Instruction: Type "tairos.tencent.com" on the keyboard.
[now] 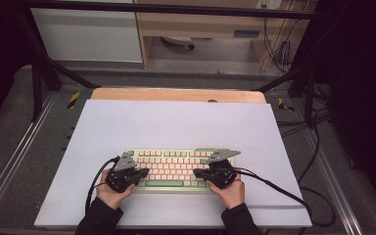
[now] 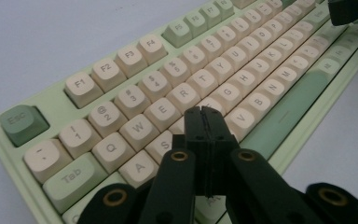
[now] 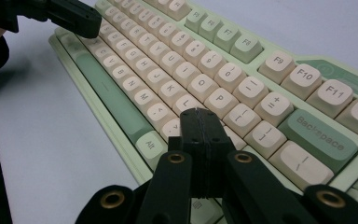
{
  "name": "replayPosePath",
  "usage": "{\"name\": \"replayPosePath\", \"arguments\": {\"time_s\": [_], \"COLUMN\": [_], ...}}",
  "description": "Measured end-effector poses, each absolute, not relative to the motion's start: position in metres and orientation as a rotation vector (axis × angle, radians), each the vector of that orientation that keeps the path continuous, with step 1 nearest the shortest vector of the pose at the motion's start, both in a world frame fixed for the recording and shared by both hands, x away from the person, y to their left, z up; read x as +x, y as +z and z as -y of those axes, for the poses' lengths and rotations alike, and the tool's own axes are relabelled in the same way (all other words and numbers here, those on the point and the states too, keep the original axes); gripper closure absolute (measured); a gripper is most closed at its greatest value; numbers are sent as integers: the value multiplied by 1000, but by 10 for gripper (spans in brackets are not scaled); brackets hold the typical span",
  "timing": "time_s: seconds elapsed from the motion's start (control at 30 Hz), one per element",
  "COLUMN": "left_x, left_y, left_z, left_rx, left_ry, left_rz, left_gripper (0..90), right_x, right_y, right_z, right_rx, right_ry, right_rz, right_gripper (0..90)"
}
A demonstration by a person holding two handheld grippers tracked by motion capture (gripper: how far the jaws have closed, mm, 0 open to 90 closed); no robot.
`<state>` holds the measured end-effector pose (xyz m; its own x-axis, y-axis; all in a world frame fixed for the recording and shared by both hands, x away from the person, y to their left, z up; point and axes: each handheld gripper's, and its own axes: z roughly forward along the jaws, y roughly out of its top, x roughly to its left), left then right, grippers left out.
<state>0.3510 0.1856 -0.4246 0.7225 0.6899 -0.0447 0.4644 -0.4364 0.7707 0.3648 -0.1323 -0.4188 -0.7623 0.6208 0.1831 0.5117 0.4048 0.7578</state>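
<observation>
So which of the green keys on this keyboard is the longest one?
The space bar, the long dark-green key in the bottom row of the keyboard. Esc and Backspace, also dark green, are far shorter.

Keyboard (image 1: 176, 169): pale green case, cream keycaps with grey lettering. Darker sage green is seen on the Esc key (image 2: 23, 123) at 9 o'clock in the left gripper view, on the space bar (image 2: 291, 109) at 3 o'clock, and on the Backspace key (image 3: 318, 139) at 3 o'clock in the right gripper view. Left gripper (image 2: 204, 112) and right gripper (image 3: 200, 114): black, brass-coloured rivets, grey top plates. Table sheet (image 1: 176, 125): plain pale lilac-white, no pattern. Sleeves (image 1: 100, 218): black.
</observation>
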Motion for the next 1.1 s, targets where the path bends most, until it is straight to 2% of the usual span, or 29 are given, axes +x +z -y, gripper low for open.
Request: {"name": "replayPosePath", "arguments": {"time_s": [0.7, 1.1], "left_x": [349, 348], "left_y": [-432, -427], "left_z": [-172, -180], "left_rx": [2151, 2125], "left_ry": [340, 345], "left_rz": [-835, -843], "left_gripper": [899, 899], "right_x": [365, 364], "right_y": [-419, -417], "right_z": [132, 133], "right_rx": [1020, 1021], "right_ry": [1292, 1294], "right_rz": [-2525, -2520], "right_gripper": [900, 900]}}
